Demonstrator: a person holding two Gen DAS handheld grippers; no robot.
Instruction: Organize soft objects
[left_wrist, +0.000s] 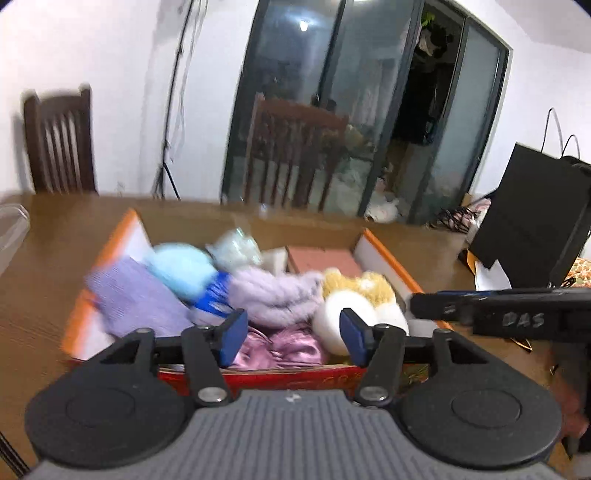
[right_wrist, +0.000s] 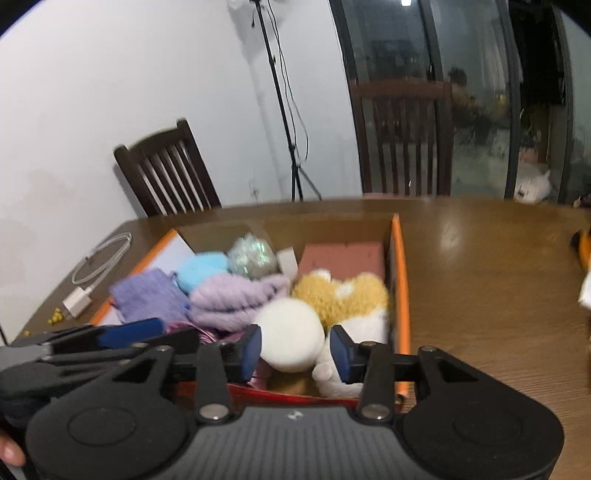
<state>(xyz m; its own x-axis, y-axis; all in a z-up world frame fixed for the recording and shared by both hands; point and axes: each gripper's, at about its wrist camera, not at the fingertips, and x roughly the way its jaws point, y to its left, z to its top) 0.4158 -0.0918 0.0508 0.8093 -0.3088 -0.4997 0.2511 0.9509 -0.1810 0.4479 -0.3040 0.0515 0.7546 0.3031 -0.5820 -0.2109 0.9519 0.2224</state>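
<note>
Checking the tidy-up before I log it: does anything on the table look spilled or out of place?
Mostly tidy: the soft things sit inside the orange-edged box. Outside it, small yellow bits lie scattered near the table edge beside a white charger and cable. They look like loose crumbs or beads; too small to identify.

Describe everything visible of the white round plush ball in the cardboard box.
The white round plush ball is smooth, matte and evenly white, soft-looking like fleece or foam. It lies near the front right of the orange-edged cardboard box, resting against the yellow-and-white fluffy plush toy behind it and beside the lilac knitted bundle. Seen from the right wrist, it lies beyond the right gripper's open jaws, ungripped.
</note>
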